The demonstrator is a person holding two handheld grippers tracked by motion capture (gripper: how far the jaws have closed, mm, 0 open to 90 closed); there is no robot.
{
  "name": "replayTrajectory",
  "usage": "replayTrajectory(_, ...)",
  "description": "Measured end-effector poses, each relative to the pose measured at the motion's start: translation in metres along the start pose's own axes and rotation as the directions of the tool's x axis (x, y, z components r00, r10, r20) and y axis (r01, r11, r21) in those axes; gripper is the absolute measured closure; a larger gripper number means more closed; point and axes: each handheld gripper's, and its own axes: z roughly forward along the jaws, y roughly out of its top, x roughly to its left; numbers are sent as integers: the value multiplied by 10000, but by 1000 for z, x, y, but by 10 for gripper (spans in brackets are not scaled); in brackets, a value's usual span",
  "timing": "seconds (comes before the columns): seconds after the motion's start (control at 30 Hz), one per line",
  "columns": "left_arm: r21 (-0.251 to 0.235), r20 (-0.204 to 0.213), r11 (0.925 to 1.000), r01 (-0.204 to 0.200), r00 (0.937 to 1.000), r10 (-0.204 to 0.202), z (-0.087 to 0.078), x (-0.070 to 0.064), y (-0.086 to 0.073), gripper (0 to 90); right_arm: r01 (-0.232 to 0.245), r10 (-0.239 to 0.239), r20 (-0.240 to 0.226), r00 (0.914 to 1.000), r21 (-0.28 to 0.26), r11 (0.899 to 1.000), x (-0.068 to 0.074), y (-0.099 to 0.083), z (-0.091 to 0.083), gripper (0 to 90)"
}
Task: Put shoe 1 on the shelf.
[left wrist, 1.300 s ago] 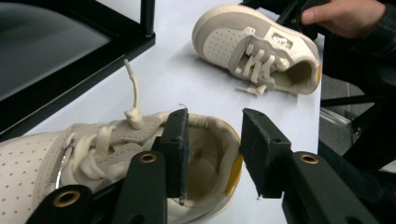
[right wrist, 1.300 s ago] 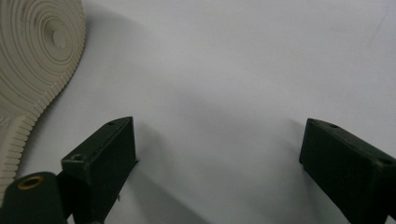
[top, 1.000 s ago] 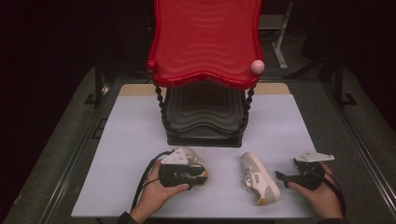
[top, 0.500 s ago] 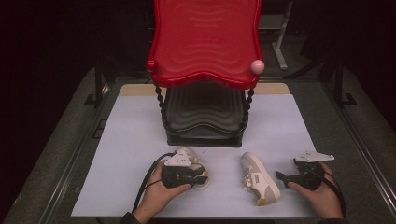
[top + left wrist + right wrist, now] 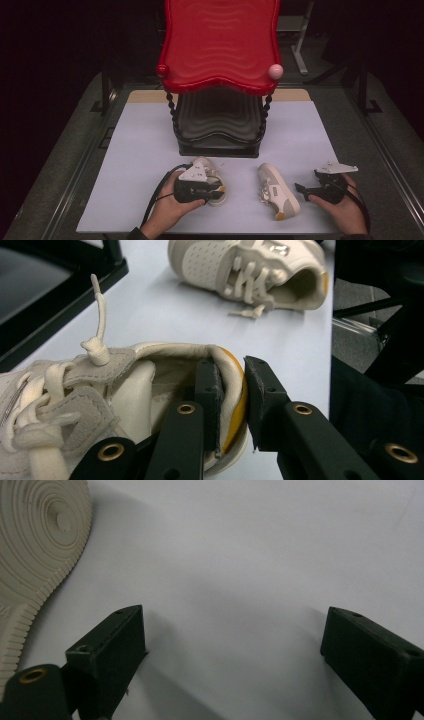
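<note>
Shoe [image 5: 100,395] near tabletop [image 5: 300,135] front edge: my left hand-held gripper [image 5: 231,390] pinches its heel collar. Right hand-held gripper [image 5: 235,650] spread wide, empty, just beside second shoe [image 5: 277,190].

The left hand [image 5: 167,210] comes in from the bottom edge and wraps the left gripper [image 5: 216,191] from behind, its jaws pointing rightward and drawn almost together with a thin gap between the pads. The right hand [image 5: 342,207] cradles the right gripper [image 5: 299,188] low, jaws spread wide and aimed leftward, grey plate on top.
</note>
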Motion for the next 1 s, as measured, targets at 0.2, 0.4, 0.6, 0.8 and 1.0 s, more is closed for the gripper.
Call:
replayTrajectory(0.2,-257,73,9990,-357,9993,359,-11,-9,14,771,-1,1,1,10000,12,10000,0,0,0,97)
replayTrajectory(0.4,-445,162,9964,-724,9972,732,-21,-18,29,772,0,0,9,10000,9,10000,0,0,0,97)
replayTrajectory(0.6,-569,26,9915,-1168,9931,1171,-31,-19,46,773,7,-7,12,10000,6,10000,0,0,0,97)
replayTrajectory(0.8,-668,-265,9851,-1587,9872,1573,-38,-5,62,774,4,-4,1,10000,16,10000,0,0,0,97)
replayTrajectory(1.0,-644,-516,9784,-1963,9798,1931,-40,15,78,775,-2,2,-8,10000,6,10000,0,0,0,97)
